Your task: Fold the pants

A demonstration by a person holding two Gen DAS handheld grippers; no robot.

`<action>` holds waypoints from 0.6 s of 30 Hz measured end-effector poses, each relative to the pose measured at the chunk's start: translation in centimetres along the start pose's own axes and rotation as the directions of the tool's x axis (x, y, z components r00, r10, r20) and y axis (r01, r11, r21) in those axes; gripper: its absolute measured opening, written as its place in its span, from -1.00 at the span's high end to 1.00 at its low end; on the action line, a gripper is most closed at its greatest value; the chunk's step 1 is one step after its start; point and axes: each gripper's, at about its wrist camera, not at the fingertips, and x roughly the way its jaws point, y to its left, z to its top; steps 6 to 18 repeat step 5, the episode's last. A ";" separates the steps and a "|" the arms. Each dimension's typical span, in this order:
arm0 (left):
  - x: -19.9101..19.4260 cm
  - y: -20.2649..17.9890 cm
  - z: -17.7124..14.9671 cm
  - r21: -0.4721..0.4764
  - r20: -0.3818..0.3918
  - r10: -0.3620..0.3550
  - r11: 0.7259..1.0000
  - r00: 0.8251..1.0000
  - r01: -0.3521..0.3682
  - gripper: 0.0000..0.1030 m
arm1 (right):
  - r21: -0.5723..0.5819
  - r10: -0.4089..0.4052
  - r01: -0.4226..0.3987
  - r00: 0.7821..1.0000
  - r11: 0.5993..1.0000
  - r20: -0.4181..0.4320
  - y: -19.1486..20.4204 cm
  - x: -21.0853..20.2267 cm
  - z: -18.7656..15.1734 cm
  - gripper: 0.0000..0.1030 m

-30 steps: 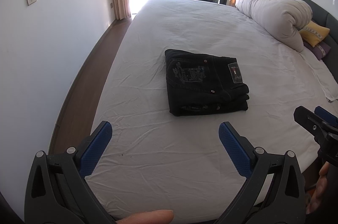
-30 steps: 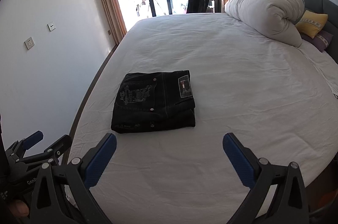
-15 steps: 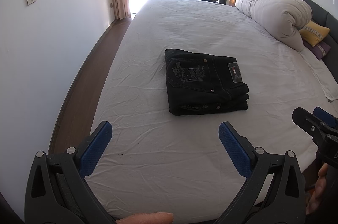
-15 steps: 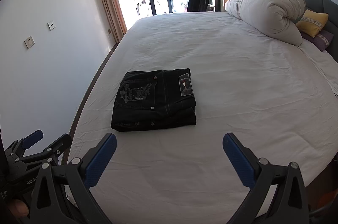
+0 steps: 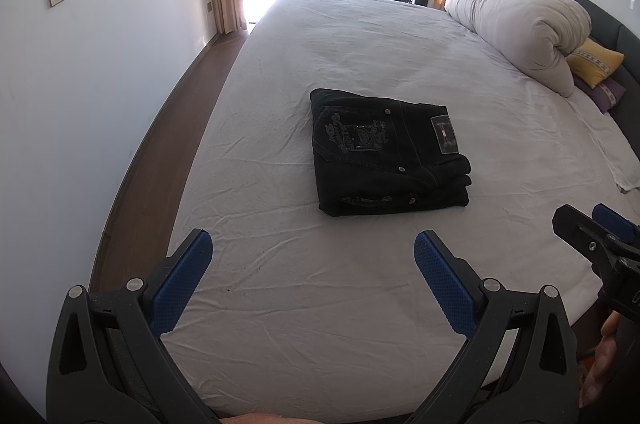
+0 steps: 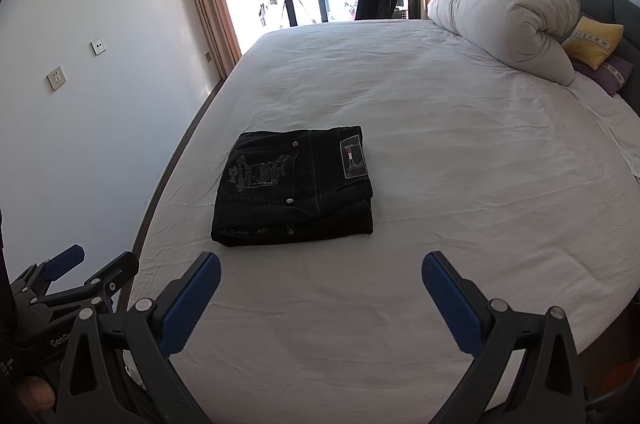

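Lying folded into a compact rectangle, the black denim pants [image 5: 388,155] rest on the white-sheeted bed [image 5: 360,284] — left gripper [image 5: 312,256] and right gripper [image 6: 320,278] both spread wide, empty, short of it.

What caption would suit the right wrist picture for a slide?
Black pants lie folded on the white bed; the open right gripper hovers empty in front.

The left gripper [image 5: 312,256] is held level with its blue-padded fingers [image 5: 182,280] spread wide, gripping nothing. Beside it, the right gripper [image 6: 320,278] is likewise spread wide and empty.
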 end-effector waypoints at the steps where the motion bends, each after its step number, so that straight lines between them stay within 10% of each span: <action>1: 0.0 0.0 0.0 0.000 0.001 -0.003 1.000 1.000 0.003 -0.99 | -0.001 0.000 0.000 1.000 1.000 -0.001 0.0 0.0 0.1 -1.00; 18: 0.2 -0.3 0.0 0.008 0.009 0.007 1.000 1.000 -0.007 -0.99 | -0.001 0.000 0.000 1.000 1.000 -0.002 -0.1 0.0 0.0 -1.00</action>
